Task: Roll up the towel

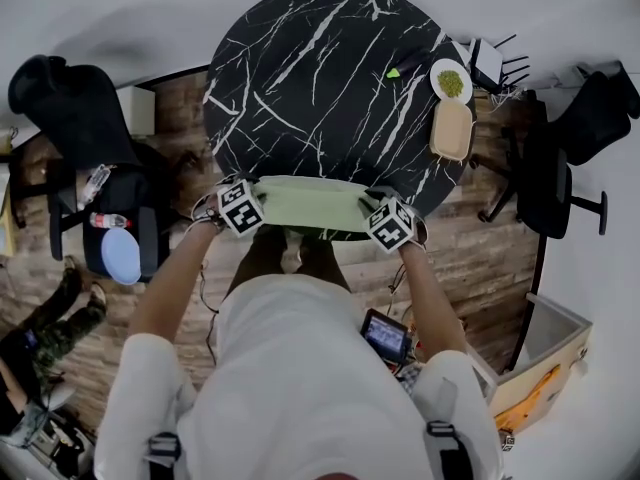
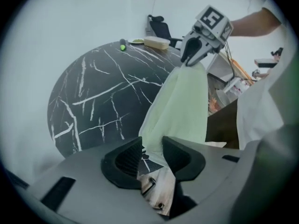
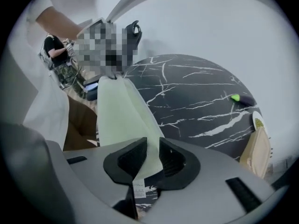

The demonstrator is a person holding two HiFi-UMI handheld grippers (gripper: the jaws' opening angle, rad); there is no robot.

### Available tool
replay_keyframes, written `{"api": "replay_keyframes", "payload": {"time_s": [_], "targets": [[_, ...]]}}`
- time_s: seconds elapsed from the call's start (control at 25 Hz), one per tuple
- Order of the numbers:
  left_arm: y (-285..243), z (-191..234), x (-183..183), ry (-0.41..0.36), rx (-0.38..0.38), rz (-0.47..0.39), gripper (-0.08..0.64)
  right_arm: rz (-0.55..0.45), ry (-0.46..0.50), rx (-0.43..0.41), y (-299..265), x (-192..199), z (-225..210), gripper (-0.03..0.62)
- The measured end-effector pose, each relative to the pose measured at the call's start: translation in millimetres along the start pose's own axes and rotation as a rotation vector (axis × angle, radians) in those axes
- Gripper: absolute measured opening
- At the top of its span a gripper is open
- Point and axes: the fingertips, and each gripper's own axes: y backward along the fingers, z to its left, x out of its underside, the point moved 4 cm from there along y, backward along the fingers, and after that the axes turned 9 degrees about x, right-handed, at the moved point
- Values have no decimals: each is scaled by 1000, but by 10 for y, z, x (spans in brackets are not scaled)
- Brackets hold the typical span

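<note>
A pale green towel (image 1: 310, 206) lies stretched along the near edge of the round black marble table (image 1: 320, 78), part of it hanging over the rim. My left gripper (image 1: 256, 194) stands at its left end and my right gripper (image 1: 376, 206) at its right end, both pointing steeply down. In the left gripper view the jaws (image 2: 152, 146) stand apart with a corner of the towel (image 2: 182, 106) between them, resting near one pad only. In the right gripper view the jaws (image 3: 153, 146) are also parted around the towel (image 3: 119, 120), whose label hangs below.
At the table's far right are a white bowl of green food (image 1: 451, 81), a tan oblong tray (image 1: 451, 128) and a small green object (image 1: 394, 72). Black chairs (image 1: 70, 98) (image 1: 565, 168) flank the table. A cardboard box (image 1: 540, 368) sits at the right. A person (image 1: 50, 328) sits at the lower left.
</note>
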Motion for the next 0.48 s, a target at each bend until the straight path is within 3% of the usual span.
{"api": "replay_keyframes", "payload": {"time_s": [0.16,0.24,0.48], "targets": [[371,140,100,91,-140,-119,123,-55,-15,143,329,59,-210,64],[542,72,172,77,-201,-131,112,-89,37,171,514,40,-105,43],[392,-751,200,-211,-146,-28,134,-133,318,35,555,-65,876,52]]}}
